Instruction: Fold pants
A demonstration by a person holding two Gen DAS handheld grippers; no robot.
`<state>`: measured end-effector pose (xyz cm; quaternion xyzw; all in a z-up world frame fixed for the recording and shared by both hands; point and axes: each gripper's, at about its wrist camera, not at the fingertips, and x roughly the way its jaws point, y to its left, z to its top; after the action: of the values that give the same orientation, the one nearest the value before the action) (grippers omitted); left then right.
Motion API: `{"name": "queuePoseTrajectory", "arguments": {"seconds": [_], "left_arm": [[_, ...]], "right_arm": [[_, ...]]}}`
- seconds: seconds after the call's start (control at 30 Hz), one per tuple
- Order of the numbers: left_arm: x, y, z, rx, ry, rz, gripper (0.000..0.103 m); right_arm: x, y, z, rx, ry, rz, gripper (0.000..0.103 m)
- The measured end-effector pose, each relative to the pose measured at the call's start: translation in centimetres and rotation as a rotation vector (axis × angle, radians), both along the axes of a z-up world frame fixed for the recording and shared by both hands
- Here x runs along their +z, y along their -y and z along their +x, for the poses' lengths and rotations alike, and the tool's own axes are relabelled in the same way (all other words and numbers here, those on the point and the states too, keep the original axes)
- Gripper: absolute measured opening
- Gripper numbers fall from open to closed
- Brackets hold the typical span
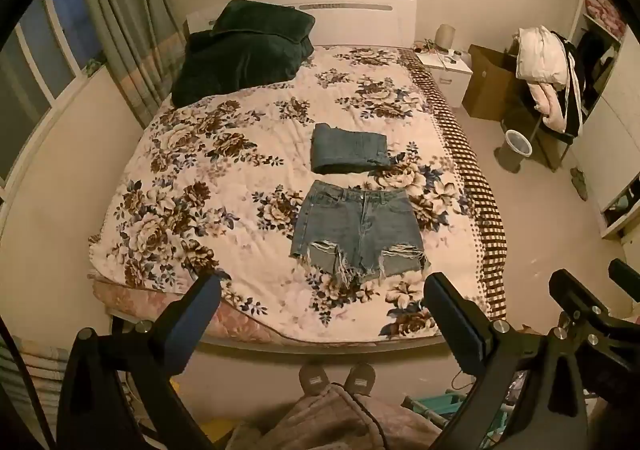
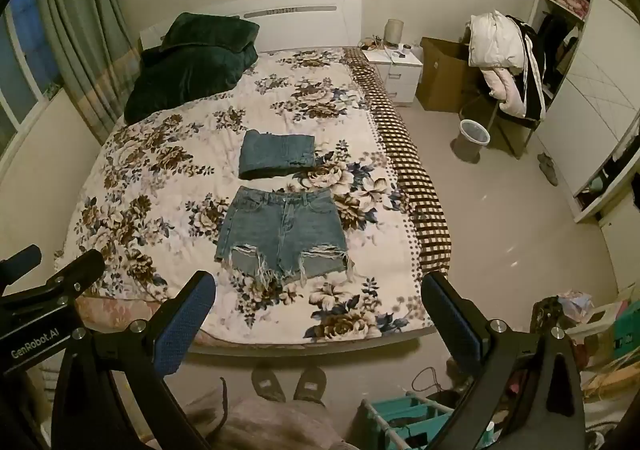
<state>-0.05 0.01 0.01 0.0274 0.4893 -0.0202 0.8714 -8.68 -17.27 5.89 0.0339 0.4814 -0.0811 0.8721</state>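
Frayed blue denim shorts [image 1: 356, 230] lie flat on the floral bedspread [image 1: 200, 178], waistband away from me, hems toward me. They also show in the right wrist view [image 2: 282, 234]. A folded denim garment [image 1: 350, 149] lies just beyond them, also in the right wrist view [image 2: 277, 155]. My left gripper [image 1: 320, 294] is open and empty, held high above the foot of the bed, well short of the shorts. My right gripper [image 2: 316, 292] is open and empty at the same height, beside the left one. The right gripper's body shows at the left view's right edge [image 1: 580, 302].
A dark green blanket [image 1: 244, 50] is heaped at the head of the bed. A white nightstand [image 1: 444, 68], a cardboard box [image 1: 490, 82], a chair piled with clothes [image 1: 548, 78] and a bin [image 1: 516, 146] stand right of the bed. My slippered feet [image 1: 336, 378] are at the bed's foot.
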Motion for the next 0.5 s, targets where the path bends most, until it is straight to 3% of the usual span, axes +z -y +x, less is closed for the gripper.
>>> {"name": "queuePoseTrajectory", "arguments": {"seconds": [0.5], "left_arm": [[-0.4, 0.2, 0.0, 0.002, -0.021, 0.0, 0.103]], "right_arm": [[-0.5, -0.3, 0.2, 0.005, -0.004, 0.008, 0.103]]}}
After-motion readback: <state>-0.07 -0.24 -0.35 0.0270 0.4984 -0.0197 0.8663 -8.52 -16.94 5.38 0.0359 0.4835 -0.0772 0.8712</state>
